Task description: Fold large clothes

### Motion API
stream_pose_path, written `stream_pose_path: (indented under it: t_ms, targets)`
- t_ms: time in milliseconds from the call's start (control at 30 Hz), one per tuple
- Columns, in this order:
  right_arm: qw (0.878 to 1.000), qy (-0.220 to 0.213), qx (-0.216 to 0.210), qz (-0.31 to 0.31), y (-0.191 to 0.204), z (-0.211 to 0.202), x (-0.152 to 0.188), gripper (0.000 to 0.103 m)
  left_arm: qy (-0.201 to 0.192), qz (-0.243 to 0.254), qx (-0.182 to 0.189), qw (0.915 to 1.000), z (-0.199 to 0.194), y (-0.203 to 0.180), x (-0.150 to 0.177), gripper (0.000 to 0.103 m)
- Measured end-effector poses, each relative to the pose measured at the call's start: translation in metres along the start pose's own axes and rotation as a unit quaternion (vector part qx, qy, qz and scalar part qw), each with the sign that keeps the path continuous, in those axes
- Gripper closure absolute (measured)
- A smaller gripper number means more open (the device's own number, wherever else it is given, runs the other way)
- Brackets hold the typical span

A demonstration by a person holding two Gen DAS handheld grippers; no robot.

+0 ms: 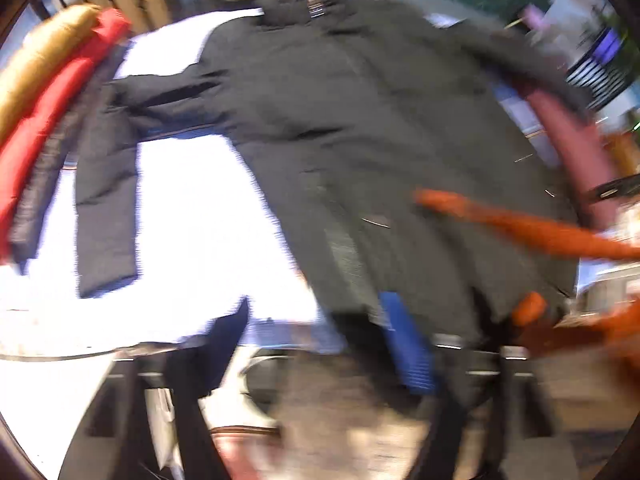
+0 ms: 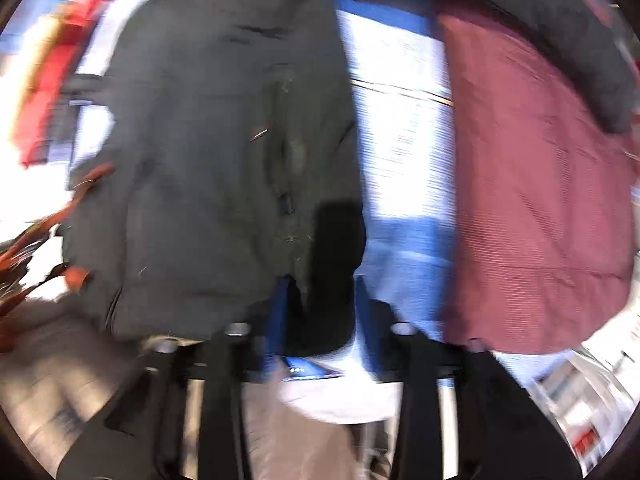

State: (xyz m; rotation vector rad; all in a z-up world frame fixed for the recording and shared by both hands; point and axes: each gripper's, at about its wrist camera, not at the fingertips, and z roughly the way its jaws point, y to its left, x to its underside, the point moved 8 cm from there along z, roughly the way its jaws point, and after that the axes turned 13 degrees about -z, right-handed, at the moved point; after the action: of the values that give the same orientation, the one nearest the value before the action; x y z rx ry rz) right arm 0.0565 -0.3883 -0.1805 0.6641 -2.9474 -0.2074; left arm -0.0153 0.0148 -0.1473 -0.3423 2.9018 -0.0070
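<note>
A large black padded jacket (image 1: 360,128) lies spread on a white table (image 1: 200,216), collar at the far side, one sleeve (image 1: 108,200) hanging toward the left. It also fills the right wrist view (image 2: 200,140). My left gripper (image 1: 320,328) is at the jacket's near hem; a blue finger (image 1: 404,344) and a dark finger show wide apart, blurred. My right gripper (image 2: 320,300) has blue fingers (image 2: 278,312) apart, with the jacket's hem corner between them. The frames are motion-blurred.
Red (image 1: 44,132) and tan (image 1: 40,52) garments lie at the table's left edge. A maroon garment (image 2: 532,184) lies right of the jacket, also in the left wrist view (image 1: 572,144). An orange gripper part (image 1: 520,228) crosses the right side. Floor lies below the table edge.
</note>
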Motion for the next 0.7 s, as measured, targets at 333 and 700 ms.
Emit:
stream_pose_path:
  t_ms: [333,700]
  targets:
    - [0.995,-0.092,0.001,-0.046,0.061,-0.017,-0.037,0.033,-0.03,-0.034,0.015,0.9989,0.004,0.008,-0.041,0.017]
    - [0.982,-0.013,0.108,-0.157,0.12,0.085,-0.059,0.021,0.054,0.035,0.007,0.9979,0.107,-0.072,-0.034,0.005]
